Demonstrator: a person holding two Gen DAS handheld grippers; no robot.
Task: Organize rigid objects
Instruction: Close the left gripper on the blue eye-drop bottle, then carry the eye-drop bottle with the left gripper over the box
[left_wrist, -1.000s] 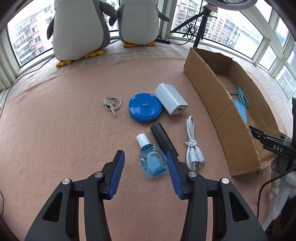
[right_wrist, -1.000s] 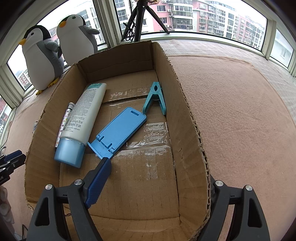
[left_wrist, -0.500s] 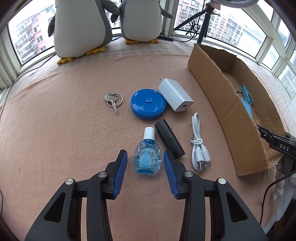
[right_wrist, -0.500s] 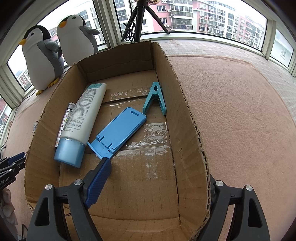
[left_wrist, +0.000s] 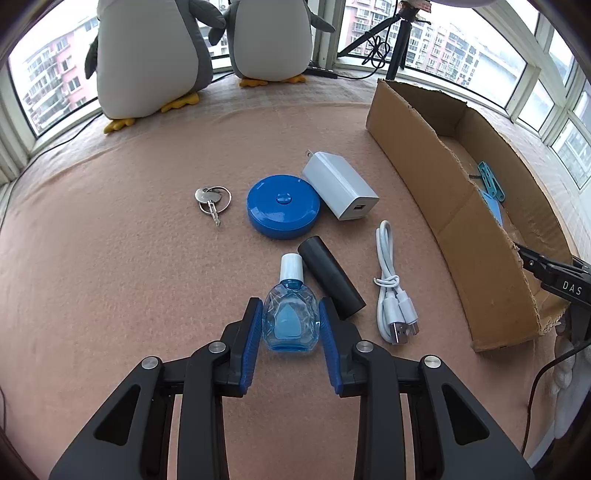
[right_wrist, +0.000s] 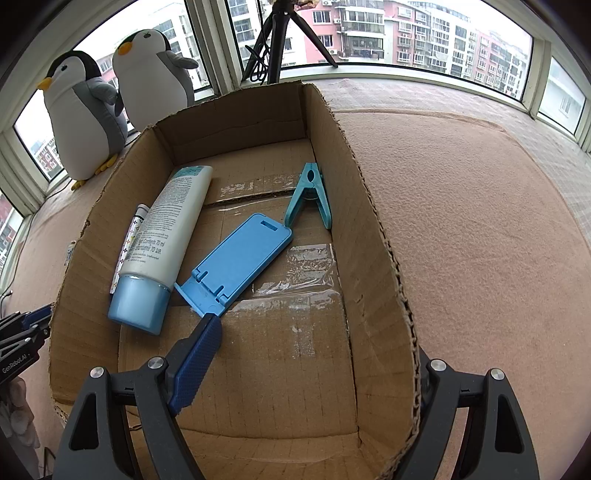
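Note:
My left gripper has closed its blue pads on both sides of a small clear-blue bottle with a white cap, lying on the brown cloth. Beside it lie a black cylinder, a white cable, a blue round case, a white charger and keys. My right gripper is open, straddling the right wall of the cardboard box; its right finger is hidden outside the wall. The box holds a white tube, a blue phone stand and a teal clip.
Two plush penguins stand at the window ledge at the back. A tripod stands behind the box. The box lies to the right of the loose items. Brown cloth covers the surface.
My left gripper has moved forward around the blue bottle and its jaws have narrowed until the pads meet the bottle's sides. The right gripper has stayed still.

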